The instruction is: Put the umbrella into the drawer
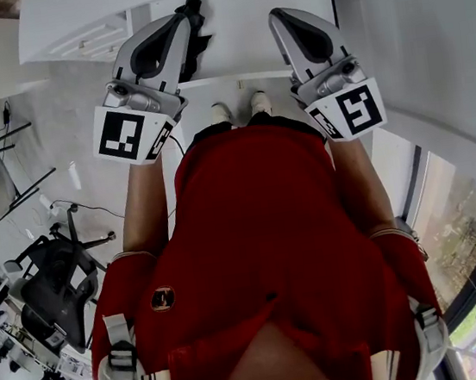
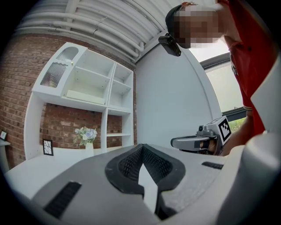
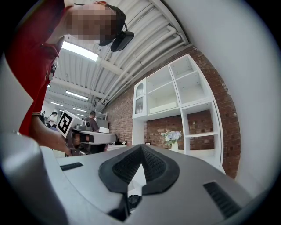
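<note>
A black folded umbrella [image 1: 196, 32] lies on the white cabinet top [image 1: 241, 50] straight ahead of the person in the red shirt. My left gripper [image 1: 176, 21] is held level just left of it, jaws closed together with nothing between the pads. My right gripper [image 1: 279, 16] hangs level a little right of the umbrella, jaws also touching at the tips and empty. In the left gripper view the shut left gripper [image 2: 142, 146] fills the foreground, with the right gripper [image 2: 197, 141] beyond it. The right gripper view shows the right gripper [image 3: 141, 146] closed and the left gripper [image 3: 93, 137] beside it. No open drawer is visible.
A white shelf unit [image 2: 90, 85] stands against a brick wall, with a vase of flowers [image 2: 86, 136] on its counter. A black office chair [image 1: 55, 287] and cables are on the floor to the left. A window [image 1: 465, 229] runs along the right. People stand far off [image 3: 92, 116].
</note>
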A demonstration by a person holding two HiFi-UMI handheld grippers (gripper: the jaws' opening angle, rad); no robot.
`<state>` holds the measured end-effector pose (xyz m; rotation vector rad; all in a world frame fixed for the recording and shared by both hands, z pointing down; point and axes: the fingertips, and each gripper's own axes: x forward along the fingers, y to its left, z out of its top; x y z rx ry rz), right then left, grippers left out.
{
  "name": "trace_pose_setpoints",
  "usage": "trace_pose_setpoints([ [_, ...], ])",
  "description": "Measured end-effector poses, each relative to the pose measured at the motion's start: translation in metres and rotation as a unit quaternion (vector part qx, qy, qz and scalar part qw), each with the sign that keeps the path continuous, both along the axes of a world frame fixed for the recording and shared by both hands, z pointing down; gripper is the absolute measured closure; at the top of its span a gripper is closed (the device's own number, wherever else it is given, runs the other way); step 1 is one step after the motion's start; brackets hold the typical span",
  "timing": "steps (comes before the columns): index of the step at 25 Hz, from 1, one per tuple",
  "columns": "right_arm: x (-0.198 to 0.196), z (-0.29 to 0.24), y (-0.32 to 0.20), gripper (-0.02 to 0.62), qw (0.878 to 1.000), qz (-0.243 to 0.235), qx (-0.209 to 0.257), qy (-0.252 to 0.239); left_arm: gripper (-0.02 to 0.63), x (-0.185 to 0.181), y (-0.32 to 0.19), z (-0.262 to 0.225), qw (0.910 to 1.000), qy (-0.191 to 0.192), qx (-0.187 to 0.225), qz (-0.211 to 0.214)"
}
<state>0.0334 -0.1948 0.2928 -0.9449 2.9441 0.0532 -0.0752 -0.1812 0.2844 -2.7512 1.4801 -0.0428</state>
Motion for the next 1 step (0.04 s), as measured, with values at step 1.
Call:
trace_pose_setpoints([
  [1, 0.0003, 0.0004, 0.0001, 0.604, 1.0, 0.0, 0.0, 0.0, 0.6, 0.0002, 0.0001, 0.0005, 1.0, 0.0, 0.0, 0.0],
])
